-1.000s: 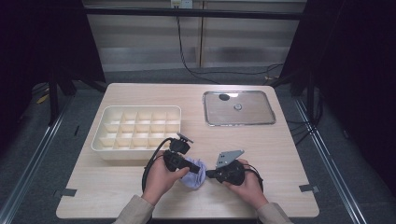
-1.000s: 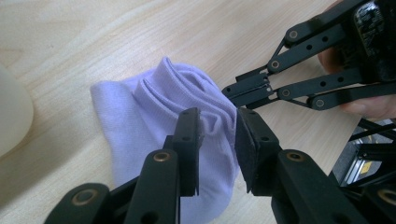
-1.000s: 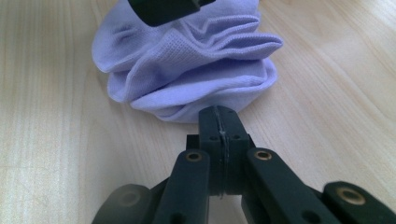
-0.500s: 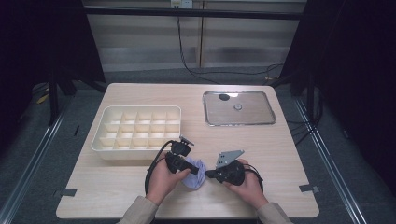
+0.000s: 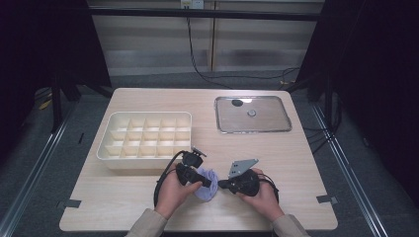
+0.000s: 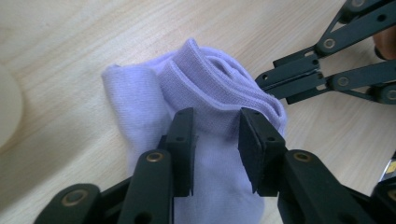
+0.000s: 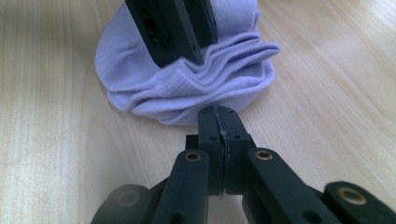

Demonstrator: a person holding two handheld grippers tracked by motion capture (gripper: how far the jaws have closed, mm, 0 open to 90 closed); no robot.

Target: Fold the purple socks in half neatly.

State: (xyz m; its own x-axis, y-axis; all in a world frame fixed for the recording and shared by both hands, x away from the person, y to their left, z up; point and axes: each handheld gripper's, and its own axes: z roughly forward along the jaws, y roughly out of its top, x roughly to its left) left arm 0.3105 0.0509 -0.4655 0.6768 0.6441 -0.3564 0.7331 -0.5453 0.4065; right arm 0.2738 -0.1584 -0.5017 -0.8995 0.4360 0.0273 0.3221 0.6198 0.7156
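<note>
A folded lavender sock [image 5: 205,194] lies on the wooden table near its front edge. My left gripper [image 5: 206,181] reaches onto it from the left. In the left gripper view the left gripper [image 6: 215,114] has a gap between its pads. Its jaws have just been opening, with a ridge of the sock [image 6: 205,93] between them and not squeezed. My right gripper [image 5: 221,184] comes in from the right, shut, its tip [image 7: 218,112] against the edge of the sock [image 7: 196,88]. I cannot tell whether any fabric is pinched there.
A cream tray [image 5: 106,148] divided into several compartments stands left of centre, just behind the left hand. A flat silvery tray [image 5: 253,131] with a small knob lies at the back right. Dark floor and rails surround the table.
The left hand has shifted slightly over the sock. The right hand has stayed where it was.
</note>
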